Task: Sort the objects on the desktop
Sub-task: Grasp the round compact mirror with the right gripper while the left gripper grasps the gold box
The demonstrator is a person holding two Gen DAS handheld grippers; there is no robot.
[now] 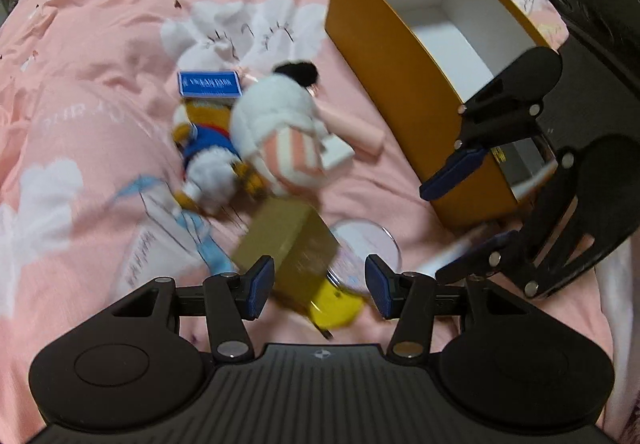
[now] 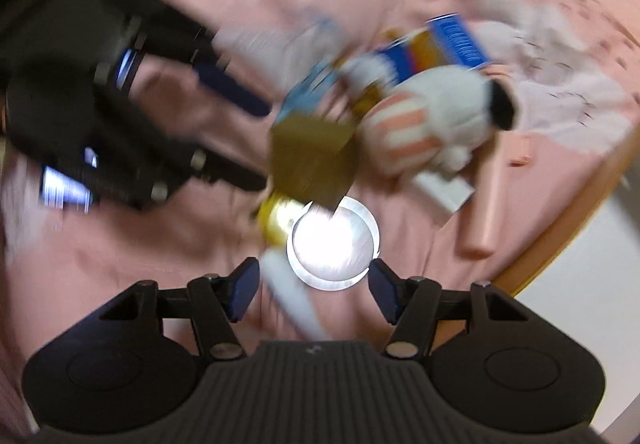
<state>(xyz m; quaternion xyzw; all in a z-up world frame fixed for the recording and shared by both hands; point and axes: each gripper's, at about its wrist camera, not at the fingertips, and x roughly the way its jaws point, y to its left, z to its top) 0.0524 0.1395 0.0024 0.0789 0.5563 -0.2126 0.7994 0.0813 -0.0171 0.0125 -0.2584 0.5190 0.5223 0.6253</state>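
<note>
Although both views are blurred, you can see that your left gripper (image 1: 320, 290) is spread wide with nothing between its jaws. Just ahead of them lies a gold box (image 1: 290, 248) that partly covers a yellow thing (image 1: 336, 308), too smeared to name. Your right gripper (image 2: 312, 290) is also released and empty; a round clear lid (image 2: 334, 244) lies just ahead of its jaws. Further ahead, two soft toys (image 1: 276, 132) overlap. The orange box (image 1: 400, 84) stands open to the right of the left jaws, its near end hidden by the right gripper.
</note>
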